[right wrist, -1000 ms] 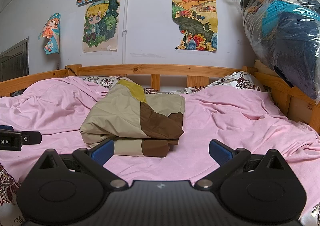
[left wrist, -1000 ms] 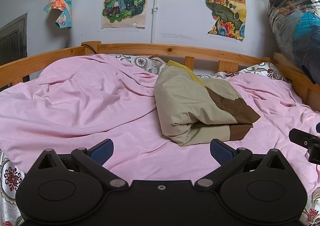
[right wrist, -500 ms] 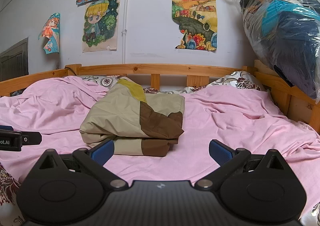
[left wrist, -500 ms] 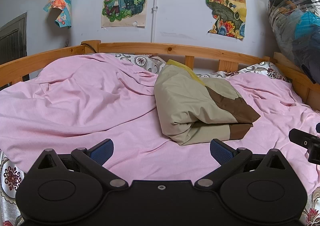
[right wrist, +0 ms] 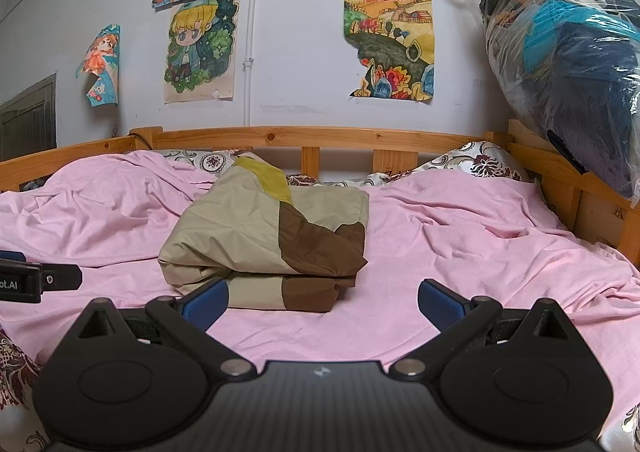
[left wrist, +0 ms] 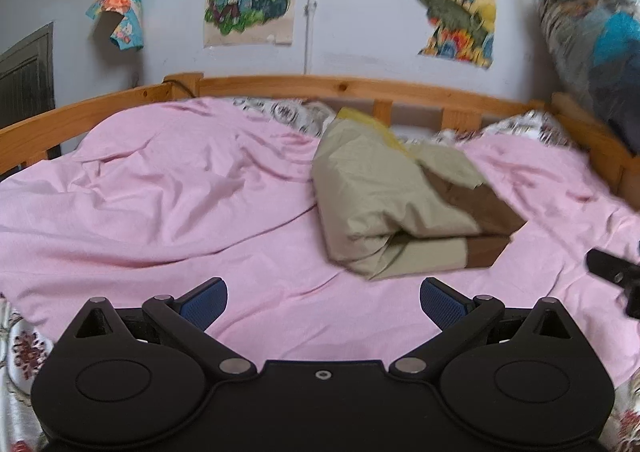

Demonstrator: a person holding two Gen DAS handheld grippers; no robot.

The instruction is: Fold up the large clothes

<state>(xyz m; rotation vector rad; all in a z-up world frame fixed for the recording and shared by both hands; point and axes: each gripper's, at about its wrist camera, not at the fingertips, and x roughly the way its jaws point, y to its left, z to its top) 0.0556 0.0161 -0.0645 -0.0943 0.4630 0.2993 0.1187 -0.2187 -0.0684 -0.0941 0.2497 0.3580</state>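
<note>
1. right wrist view: the pink sheet (right wrist: 460, 252) on the bed spreads rumpled ahead of and under both pairs of fingers. a low reach could pinch sheet together with cloth and drag the bedding along.
2. the folded garment (right wrist: 268, 240), tan with brown and yellow patches, lies on the sheet just ahead of the right gripper (right wrist: 322, 300), nearer its left finger; from the left gripper (left wrist: 323, 298) it sits ahead and to the right. it looks already folded into a thick stack, so the task seems near done. a one-sided tug could slide the top layers off and undo the fold.
3. the loose brown flap (right wrist: 320, 252) on top faces the right fingers; snagging it alone would likely peel the stack open.
4. both pairs of fingers stand wide apart and hold nothing. the left view is blurred, so that gripper's exact distance to the garment is hard to judge, and the two tools could bump, since each shows at the edge of the other's view.
</note>
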